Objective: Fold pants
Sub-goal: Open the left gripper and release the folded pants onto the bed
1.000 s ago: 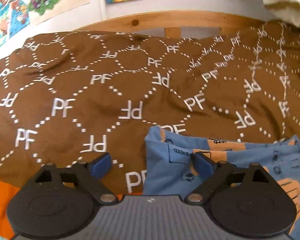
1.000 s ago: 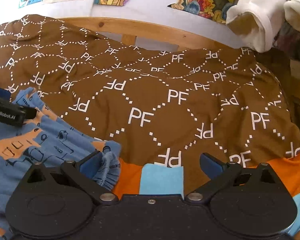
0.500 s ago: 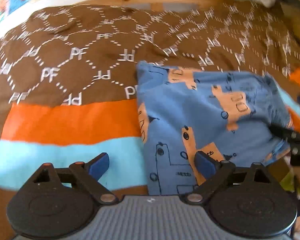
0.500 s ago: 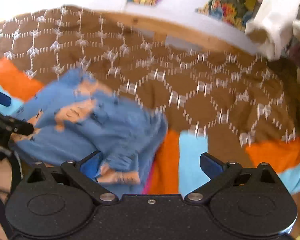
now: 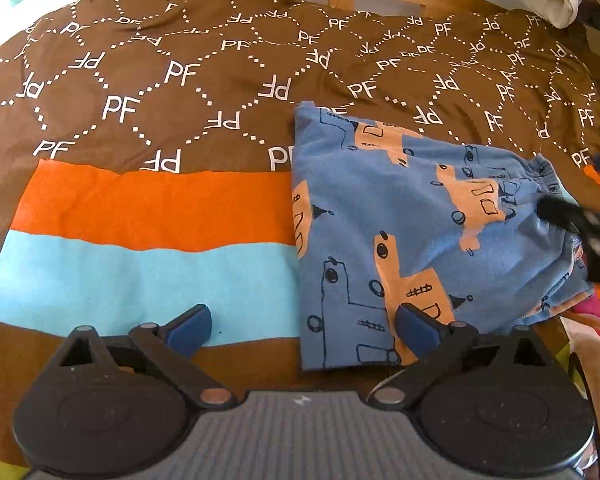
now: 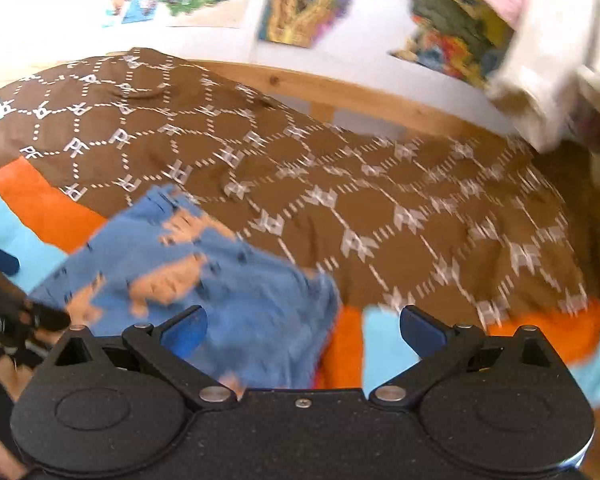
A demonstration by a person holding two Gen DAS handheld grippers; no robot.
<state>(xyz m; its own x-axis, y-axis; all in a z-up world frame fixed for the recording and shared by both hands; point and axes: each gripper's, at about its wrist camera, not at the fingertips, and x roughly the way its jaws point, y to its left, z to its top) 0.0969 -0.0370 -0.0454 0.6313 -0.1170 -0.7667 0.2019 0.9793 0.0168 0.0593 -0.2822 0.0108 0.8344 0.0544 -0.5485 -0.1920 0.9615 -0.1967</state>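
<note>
The blue pants (image 5: 412,232) are laid folded on the near right part of the bed cover (image 5: 148,208). The folding looks almost done; a last tidy pat may be needed. Both the left gripper (image 5: 302,326) and right gripper (image 6: 302,326) are spread wide and nothing is held. A second ago they were much closer to the pants.

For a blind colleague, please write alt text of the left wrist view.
Folded blue pants with orange prints lie on a brown, orange and light-blue bedspread. The open left gripper hovers at their near edge, holding nothing.
</note>
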